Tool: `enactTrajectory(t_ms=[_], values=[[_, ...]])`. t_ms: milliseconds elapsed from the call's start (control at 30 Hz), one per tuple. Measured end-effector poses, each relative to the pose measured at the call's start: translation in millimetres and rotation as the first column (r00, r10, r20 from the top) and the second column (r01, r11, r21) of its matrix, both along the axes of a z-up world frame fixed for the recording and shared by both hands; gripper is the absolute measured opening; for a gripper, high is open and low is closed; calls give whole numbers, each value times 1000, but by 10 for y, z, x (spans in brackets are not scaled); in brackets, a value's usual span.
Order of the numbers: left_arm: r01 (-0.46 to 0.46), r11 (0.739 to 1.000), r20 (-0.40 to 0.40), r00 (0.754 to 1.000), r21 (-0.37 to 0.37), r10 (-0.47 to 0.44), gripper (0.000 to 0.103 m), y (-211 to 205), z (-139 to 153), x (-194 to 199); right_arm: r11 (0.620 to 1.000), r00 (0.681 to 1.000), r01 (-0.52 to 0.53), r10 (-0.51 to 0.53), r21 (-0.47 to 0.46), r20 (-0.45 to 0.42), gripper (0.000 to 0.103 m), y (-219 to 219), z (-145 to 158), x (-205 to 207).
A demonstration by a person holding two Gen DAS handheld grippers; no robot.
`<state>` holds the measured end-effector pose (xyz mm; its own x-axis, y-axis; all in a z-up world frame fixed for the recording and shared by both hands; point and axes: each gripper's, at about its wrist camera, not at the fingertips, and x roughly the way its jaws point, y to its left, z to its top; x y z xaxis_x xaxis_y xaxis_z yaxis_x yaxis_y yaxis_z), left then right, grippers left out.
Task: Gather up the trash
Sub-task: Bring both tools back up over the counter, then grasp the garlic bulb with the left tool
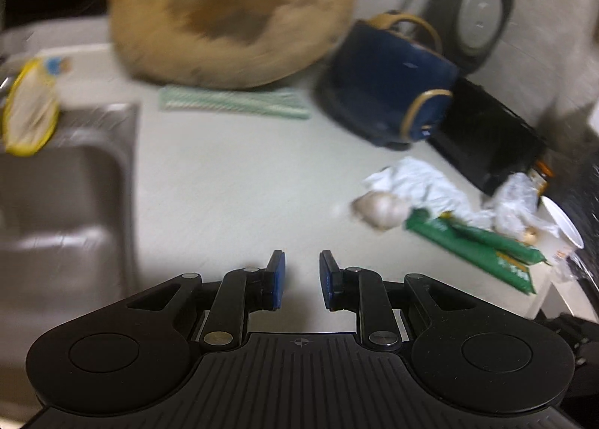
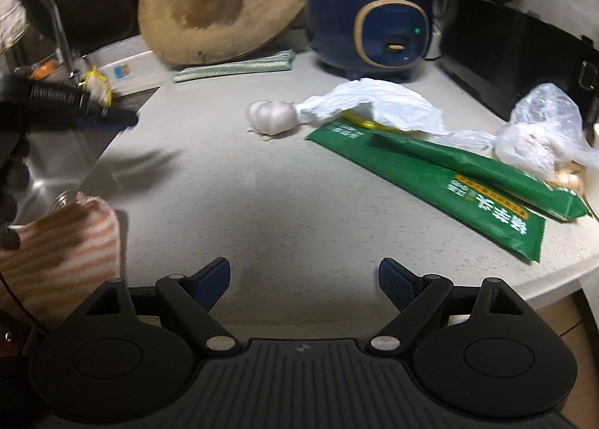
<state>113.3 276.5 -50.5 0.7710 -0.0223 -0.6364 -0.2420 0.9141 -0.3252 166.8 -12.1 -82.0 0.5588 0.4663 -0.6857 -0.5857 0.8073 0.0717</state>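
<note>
Two green wrappers [image 2: 430, 181] lie on the pale counter [image 2: 262, 204] to the right, with a crumpled white bag [image 2: 374, 103] on their far end and a garlic bulb [image 2: 271, 116] beside it. A clear plastic bag [image 2: 539, 136] holding garlic cloves sits at the far right. My right gripper [image 2: 304, 268] is wide open over bare counter, well short of the wrappers. In the blurred left wrist view my left gripper [image 1: 302, 260] keeps a narrow gap with nothing in it; the green wrappers [image 1: 475, 245], white bag [image 1: 419, 181] and garlic [image 1: 380, 208] lie to its right.
A round wooden board [image 2: 224, 2] leans at the back over a green striped cloth [image 2: 232, 67]. A blue rice cooker [image 2: 370, 13] and a black appliance [image 2: 516, 50] stand behind the trash. The steel sink [image 1: 56, 204] is at the left, an orange striped cloth [image 2: 63, 245] on its edge.
</note>
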Motion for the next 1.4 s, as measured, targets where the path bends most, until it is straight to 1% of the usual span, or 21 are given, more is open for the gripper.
enactTrajectory(t_ms=[133, 200, 233, 333, 500, 600, 700, 733, 800, 867, 900, 933, 967, 1033, 1100, 1133, 1167, 1233, 1267, 1300, 1400], values=[[-55, 996, 26, 998, 67, 54, 23, 9, -178, -171, 1000, 1000, -5, 5, -7, 22, 87, -40, 47, -33], [-67, 992, 34, 997, 104, 64, 23, -27, -245, -155, 1000, 1000, 7, -7, -9, 23, 87, -74, 50, -5], [-70, 988, 42, 997, 137, 65, 23, -56, -243, -131, 1000, 1000, 17, -17, -9, 21, 87, -101, 49, 8], [-77, 975, 123, 991, 207, 52, 23, -120, -180, -36, 999, 999, 47, -47, -5, 6, 87, -162, 38, 62], [-77, 939, 166, 986, 336, 21, 23, -260, -171, 294, 996, 996, 85, -85, -6, -17, 87, -224, 6, 110], [-76, 906, 191, 981, 418, -6, 23, -375, -188, 502, 995, 994, 96, -97, -30, -40, 87, -190, -29, 180], [-49, 864, 166, 985, 501, -40, 25, -406, -264, 658, 994, 995, 94, -96, -59, -36, 87, -122, -27, 238], [-48, 864, 152, 988, 502, -34, 25, -366, -274, 689, 994, 995, 93, -95, -62, -26, 87, -99, -5, 251], [-59, 879, 155, 988, 472, -17, 25, -252, -263, 679, 994, 995, 98, -98, -57, -5, 87, -84, 50, 251], [-66, 866, 154, 988, 496, -13, 25, -158, -260, 659, 993, 994, 112, -111, -41, 26, 87, -102, 111, 239], [-59, 864, 148, 989, 499, -18, 25, -96, -263, 659, 992, 992, 123, -121, -32, 43, 87, -133, 136, 230], [-51, 874, 141, 990, 484, -20, 24, -22, -257, 665, 991, 990, 133, -131, -28, 54, 87, -163, 149, 234], [-39, 897, 135, 991, 440, -23, 22, 71, -234, 680, 989, 987, 147, -145, -24, 63, 87, -203, 154, 240], [-18, 947, 147, 989, 321, -31, 22, 215, -112, 696, 984, 981, 179, -177, -19, 74, 87, -295, 146, 267], [16, 983, 174, 984, 182, -48, 22, 270, 44, 731, 977, 974, 214, -212, -10, 75, 87, -378, 132, 295], [42, 994, 179, 982, 102, -60, 22, 275, 99, 777, 973, 970, 233, -232, -2, 70, 87, -423, 126, 312], [74, 997, 179, 981, 11, -75, 22, 261, 150, 850, 968, 966, 251, -251, 9, 62, 87, -468, 122, 327], [148, 983, 175, 976, -108, -128, 22, 128, 189, 1038, 961, 959, 277, -278, 22, 53, 87, -520, 117, 346], [172, 977, 172, 974, -122, -150, 23, 45, 188, 1129, 958, 957, 285, -286, 24, 53, 87, -531, 123, 342], [183, 977, 163, 973, -110, -164, 23, -60, 180, 1221, 957, 955, 289, -290, 26, 54, 87, -547, 128, 330], [159, 986, 74, 984, 56, -163, 24, -384, 97, 1471, 958, 955, 286, -287, 23, 69, 87, -554, 155, 278]])
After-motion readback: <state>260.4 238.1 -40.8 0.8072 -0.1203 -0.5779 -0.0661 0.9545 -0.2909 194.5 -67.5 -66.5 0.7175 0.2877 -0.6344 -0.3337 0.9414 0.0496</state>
